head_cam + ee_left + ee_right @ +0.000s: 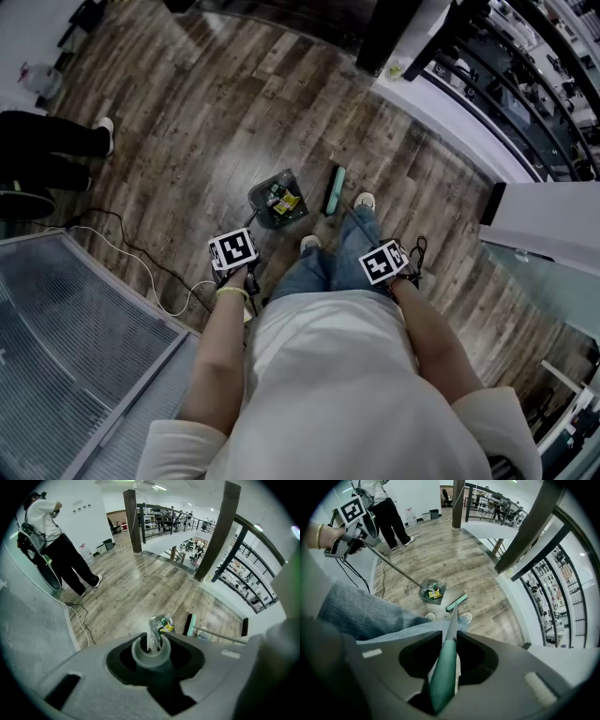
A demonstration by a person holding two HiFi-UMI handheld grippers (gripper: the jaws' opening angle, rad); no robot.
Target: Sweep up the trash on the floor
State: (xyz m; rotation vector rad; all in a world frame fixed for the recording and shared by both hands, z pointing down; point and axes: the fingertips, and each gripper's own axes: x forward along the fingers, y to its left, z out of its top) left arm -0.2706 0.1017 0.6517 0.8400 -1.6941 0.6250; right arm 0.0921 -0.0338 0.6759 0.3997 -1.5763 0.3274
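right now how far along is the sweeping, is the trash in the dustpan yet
Mostly done: the trash lies inside the dustpan, and I see no loose bits on the floor nearby. In hand: the left gripper is shut on the dustpan handle, the right gripper on the broom handle, with the broom head beside the pan. Left: probably lifting and emptying the pan.
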